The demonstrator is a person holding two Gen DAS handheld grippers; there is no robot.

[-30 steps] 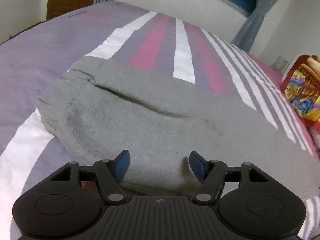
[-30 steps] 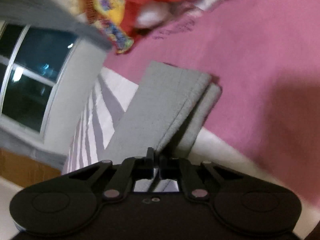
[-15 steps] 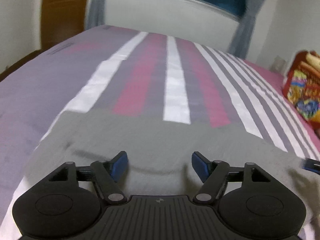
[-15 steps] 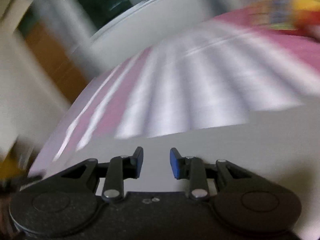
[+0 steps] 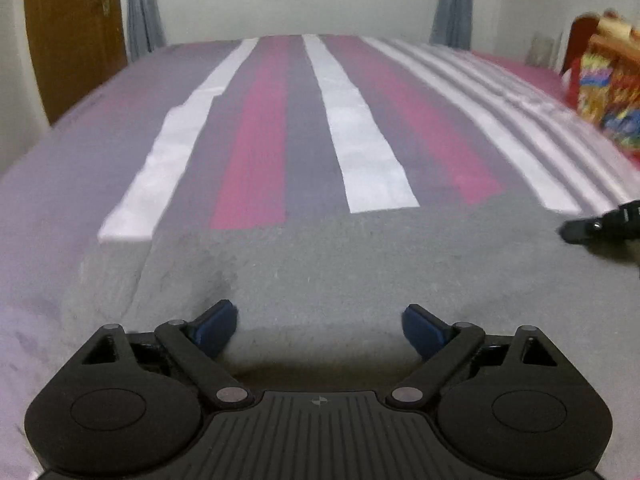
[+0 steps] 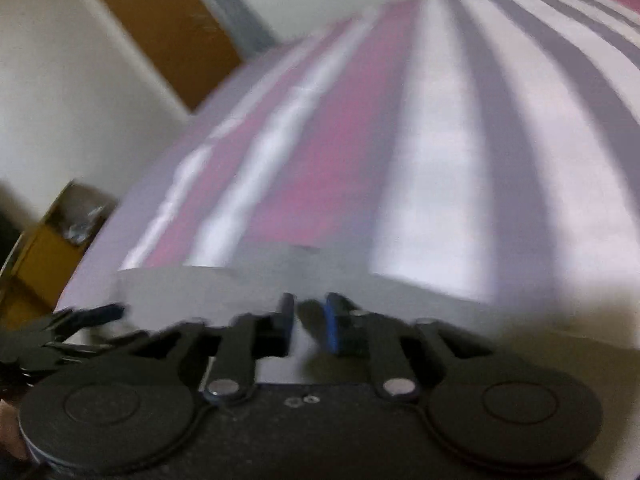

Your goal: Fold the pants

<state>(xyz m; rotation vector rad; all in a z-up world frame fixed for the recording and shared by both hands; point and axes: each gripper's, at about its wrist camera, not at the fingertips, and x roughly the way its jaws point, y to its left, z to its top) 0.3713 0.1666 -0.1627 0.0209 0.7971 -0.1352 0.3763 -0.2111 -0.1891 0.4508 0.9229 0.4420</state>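
Observation:
The grey pants (image 5: 360, 264) lie flat on the striped bed, across the near part of the left wrist view. My left gripper (image 5: 320, 326) is open and empty, its blue fingertips (image 5: 216, 322) low over the pants' near edge. My right gripper (image 6: 307, 322) is open by a narrow gap with nothing between its pads, just over the grey pants (image 6: 224, 292); this view is blurred. The right gripper also shows at the right edge of the left wrist view (image 5: 600, 228). The left gripper shows at the left edge of the right wrist view (image 6: 72, 320).
The bed cover (image 5: 296, 128) has purple, pink and white stripes. A wooden door (image 5: 72, 28) stands at the far left and grey curtains at the far wall. A colourful pillow (image 5: 608, 80) lies at the right. A yellow-brown box (image 6: 52, 236) sits beside the bed.
The right gripper let go of the folded pant legs and swung round over the pants, with its jaws parted a little. The left gripper moved forward and lower, still open.

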